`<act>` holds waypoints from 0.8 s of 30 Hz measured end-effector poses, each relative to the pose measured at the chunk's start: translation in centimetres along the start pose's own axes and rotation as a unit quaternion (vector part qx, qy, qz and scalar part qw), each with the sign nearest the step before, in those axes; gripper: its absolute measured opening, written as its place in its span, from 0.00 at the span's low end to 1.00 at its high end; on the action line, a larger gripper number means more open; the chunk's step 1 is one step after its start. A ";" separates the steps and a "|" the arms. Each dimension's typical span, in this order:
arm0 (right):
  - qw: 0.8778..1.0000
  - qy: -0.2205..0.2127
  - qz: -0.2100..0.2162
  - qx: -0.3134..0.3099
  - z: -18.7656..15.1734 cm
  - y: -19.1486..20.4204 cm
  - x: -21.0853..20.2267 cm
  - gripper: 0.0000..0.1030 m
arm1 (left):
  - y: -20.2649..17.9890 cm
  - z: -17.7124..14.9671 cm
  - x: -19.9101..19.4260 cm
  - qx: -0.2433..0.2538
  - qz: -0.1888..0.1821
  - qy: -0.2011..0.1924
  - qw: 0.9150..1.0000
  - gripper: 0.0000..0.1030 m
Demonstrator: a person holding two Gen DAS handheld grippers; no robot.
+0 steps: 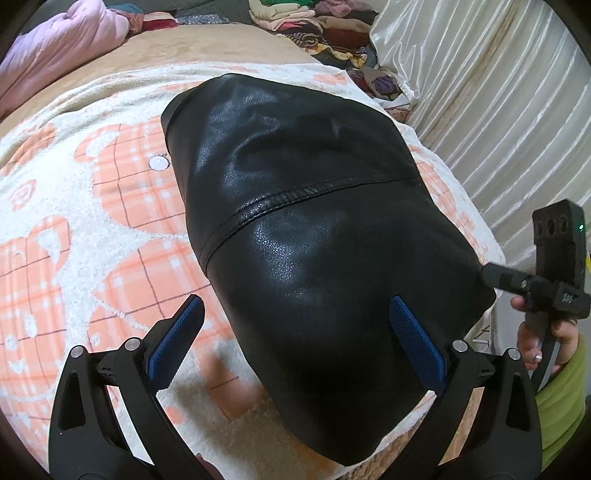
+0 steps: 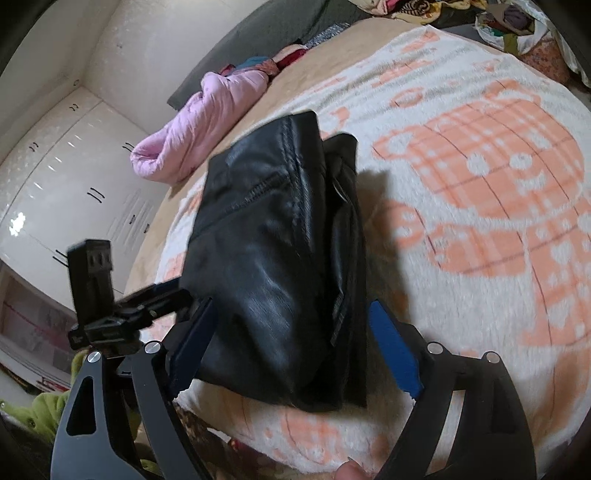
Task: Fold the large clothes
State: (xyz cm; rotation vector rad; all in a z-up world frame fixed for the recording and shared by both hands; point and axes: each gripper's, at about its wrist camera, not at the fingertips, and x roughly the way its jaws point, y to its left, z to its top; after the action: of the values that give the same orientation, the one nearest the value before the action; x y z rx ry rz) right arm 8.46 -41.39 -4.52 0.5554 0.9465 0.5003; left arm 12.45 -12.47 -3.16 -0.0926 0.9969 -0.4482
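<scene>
A black leather garment (image 1: 295, 184) lies folded into a thick bundle on a white and orange blanket (image 1: 92, 203). My left gripper (image 1: 295, 325) is open above the bundle's near end, and its blue pads stand wide apart without touching the leather. In the right wrist view the same garment (image 2: 266, 240) shows its zipper and stacked folded edges. My right gripper (image 2: 291, 332) is open at the bundle's near end, one blue pad on each side of it and neither pressing. A hand in a green sleeve (image 1: 565, 369) holds the right gripper at the bundle's right edge.
The blanket (image 2: 480, 184) covers a bed. A pink quilt (image 2: 199, 129) lies rolled at the far side. A heap of mixed clothes (image 1: 314, 26) sits beyond the bed. A white satin curtain (image 1: 480, 92) hangs to the right. White wardrobe doors (image 2: 55, 184) stand behind.
</scene>
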 end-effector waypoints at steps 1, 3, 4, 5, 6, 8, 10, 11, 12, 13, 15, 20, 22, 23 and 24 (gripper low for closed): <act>1.000 0.000 -0.002 0.002 -0.2 -0.1 0.0 0.81 | 0.0 0.0 0.0 0.000 -0.001 0.000 1.000 0.91; 1.000 -0.003 -0.007 0.009 -0.6 -0.5 -0.2 0.81 | -0.1 -0.1 0.0 0.000 -0.003 -0.001 1.000 0.91; 1.000 -0.001 -0.006 0.011 -0.7 -0.6 -0.1 0.79 | -0.1 -0.2 -0.1 -0.001 -0.005 -0.002 1.000 0.91; 1.000 -0.001 -0.006 0.014 -0.9 -0.7 -0.2 0.77 | -0.1 -0.4 -0.1 -0.004 -0.008 0.000 1.000 0.91; 1.000 -0.002 -0.007 0.015 -1.0 -0.7 -0.2 0.71 | -0.1 -0.5 0.0 -0.006 -0.011 0.001 1.000 0.91; 1.000 -0.002 -0.007 0.016 -0.9 -0.4 -0.2 0.68 | -0.3 -0.7 0.1 -0.005 -0.013 0.005 1.000 0.91; 1.000 -0.001 -0.005 0.013 -1.0 -0.1 0.0 0.54 | -0.4 -0.9 0.2 -0.001 -0.014 0.010 1.000 0.91; 1.000 0.000 -0.005 0.008 -1.1 0.2 0.2 0.43 | -0.4 -1.0 0.3 0.000 -0.017 0.013 1.000 0.91; 1.000 0.001 -0.007 -0.001 -1.2 0.6 0.3 0.31 | -0.4 -1.0 0.4 0.000 -0.018 0.015 1.000 0.91; 1.000 -0.001 -0.012 -0.013 -1.3 1.1 0.4 0.25 | -0.3 -1.0 0.4 -0.001 -0.018 0.017 1.000 0.91; 1.000 -0.003 -0.001 -0.013 -1.6 2.0 0.2 0.23 | -0.4 -1.1 0.2 -0.002 -0.019 0.015 1.000 0.91; 0.999 -0.016 -0.018 -0.032 -2.6 3.8 0.4 0.23 | -0.6 -1.2 0.3 0.002 -0.013 0.015 1.000 0.91; 0.999 -0.002 -0.039 -0.021 -2.9 2.6 1.4 0.26 | -0.6 -1.3 0.7 0.001 -0.011 0.023 1.000 0.91; 0.999 0.007 -0.041 -0.007 -3.1 1.8 1.9 0.27 | -0.7 -1.5 0.8 0.002 -0.011 0.026 1.000 0.91; 0.999 0.011 -0.042 0.001 -3.2 1.4 2.0 0.32 | -0.8 -1.6 1.0 0.004 -0.008 0.027 1.000 0.91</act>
State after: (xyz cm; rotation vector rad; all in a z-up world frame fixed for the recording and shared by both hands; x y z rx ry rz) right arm 6.51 -38.36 -6.37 0.5107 0.9871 0.4301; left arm 11.31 -13.38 -4.59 -0.0819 1.0481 -0.4719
